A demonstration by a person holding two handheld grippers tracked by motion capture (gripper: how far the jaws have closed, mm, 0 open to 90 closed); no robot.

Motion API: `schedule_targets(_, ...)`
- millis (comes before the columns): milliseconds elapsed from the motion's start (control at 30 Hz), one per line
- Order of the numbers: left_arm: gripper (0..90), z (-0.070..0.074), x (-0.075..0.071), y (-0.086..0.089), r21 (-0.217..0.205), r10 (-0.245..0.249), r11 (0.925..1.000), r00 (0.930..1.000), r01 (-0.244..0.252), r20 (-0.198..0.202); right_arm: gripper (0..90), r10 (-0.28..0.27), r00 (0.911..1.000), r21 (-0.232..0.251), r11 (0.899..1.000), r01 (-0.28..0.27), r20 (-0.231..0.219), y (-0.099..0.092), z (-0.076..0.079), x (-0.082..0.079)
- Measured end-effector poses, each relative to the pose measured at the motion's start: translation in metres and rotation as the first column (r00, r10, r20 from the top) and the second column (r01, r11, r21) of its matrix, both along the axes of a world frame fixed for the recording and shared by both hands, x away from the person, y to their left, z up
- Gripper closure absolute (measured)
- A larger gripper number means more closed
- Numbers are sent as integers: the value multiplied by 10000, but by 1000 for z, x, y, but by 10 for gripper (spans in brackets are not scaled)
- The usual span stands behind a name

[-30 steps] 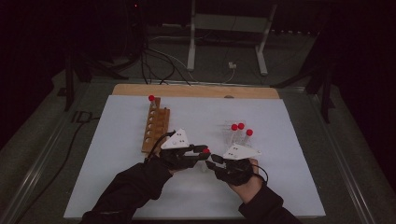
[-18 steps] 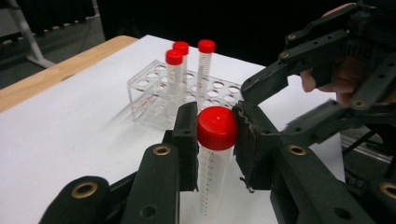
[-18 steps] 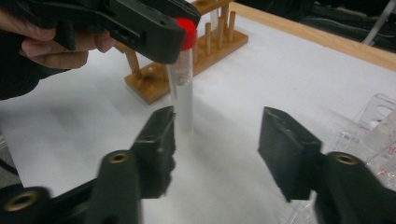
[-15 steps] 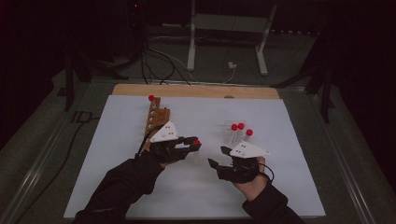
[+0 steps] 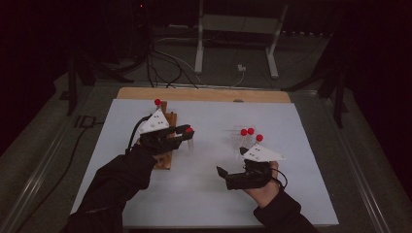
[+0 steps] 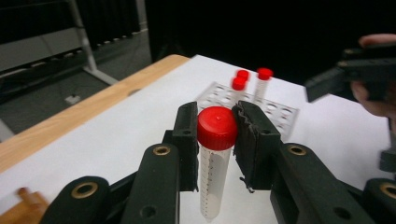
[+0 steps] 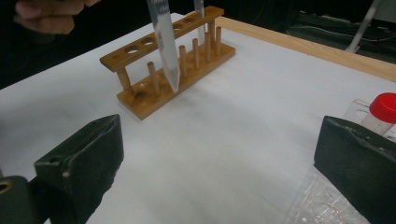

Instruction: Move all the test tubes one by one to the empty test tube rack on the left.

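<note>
A: Where is the red-capped tube (image 6: 215,154) sitting?

B: The left gripper (image 5: 183,132) is pinching it just below the cap, jaws pressing on both sides. The tube is hanging upright in the air beside the wooden rack (image 7: 175,79), its clear tip pointing down near the rack's base.

A: And the right gripper (image 5: 228,175)?

B: Its jaws have just been opening and are standing wide apart with nothing between them, low over the white table (image 5: 204,194). The clear plastic rack (image 6: 275,108), carrying three more red-capped tubes (image 5: 250,132), is lying just beside it.
</note>
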State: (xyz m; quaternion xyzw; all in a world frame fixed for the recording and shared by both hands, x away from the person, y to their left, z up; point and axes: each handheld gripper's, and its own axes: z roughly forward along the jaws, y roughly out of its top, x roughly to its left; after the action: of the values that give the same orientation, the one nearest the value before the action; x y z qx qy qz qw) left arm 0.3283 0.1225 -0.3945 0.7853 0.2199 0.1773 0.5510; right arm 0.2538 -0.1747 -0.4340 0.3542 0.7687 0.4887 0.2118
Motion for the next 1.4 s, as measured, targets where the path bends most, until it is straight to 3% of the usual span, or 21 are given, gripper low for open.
schedule_targets(367,719,15,21,25,-196,1092,9939,9932,-1085,413,0,541,9985,132,9984,-542,47,-3,0,-1)
schedule_targets(867,719,22,47,50,-336,2357,9717,9701,-2340,584,0,600,9982,160,9981,-601,82,-5,1,-2)
schedule_targets(1133,719,17,64,60,-407,3094,9507,9493,-3075,558,0,596,9982,208,9980,-597,57,-6,1,-1)
schedule_targets(1400,719,9,78,68,-593,3872,9214,9203,-3841,559,0,620,9981,186,9979,-621,41,-7,0,0)
